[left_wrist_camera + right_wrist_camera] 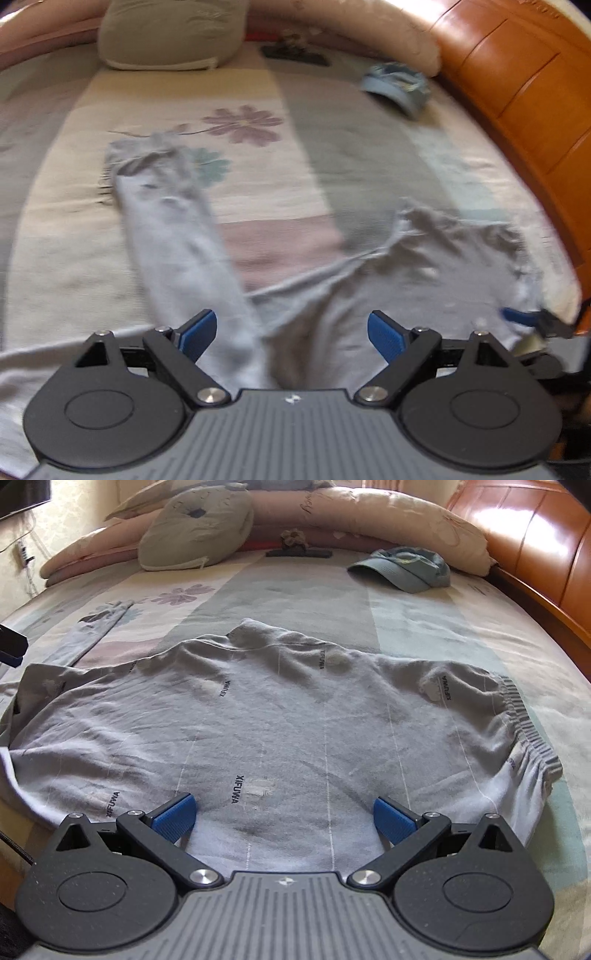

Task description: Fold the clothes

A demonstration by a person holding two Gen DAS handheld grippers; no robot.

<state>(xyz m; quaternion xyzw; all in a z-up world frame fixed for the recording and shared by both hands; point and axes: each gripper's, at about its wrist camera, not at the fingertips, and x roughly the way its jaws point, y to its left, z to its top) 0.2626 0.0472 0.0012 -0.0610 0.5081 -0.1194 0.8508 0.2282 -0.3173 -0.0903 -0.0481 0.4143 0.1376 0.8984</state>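
Note:
A pair of light grey long pants with small printed lettering lies spread on the bed, its striped elastic waistband at the right. In the left wrist view one leg stretches away to the far left and the seat part lies to the right. My left gripper hovers open just above the crotch of the pants, nothing between its blue pads. My right gripper is open over the near edge of the pants' upper part. The other gripper's blue tip shows at the right edge.
The bed has a striped, flowered sheet. A blue cap lies at the far right, a grey pillow and a rolled pink quilt at the back. A dark flat object lies between them. A wooden headboard curves along the right.

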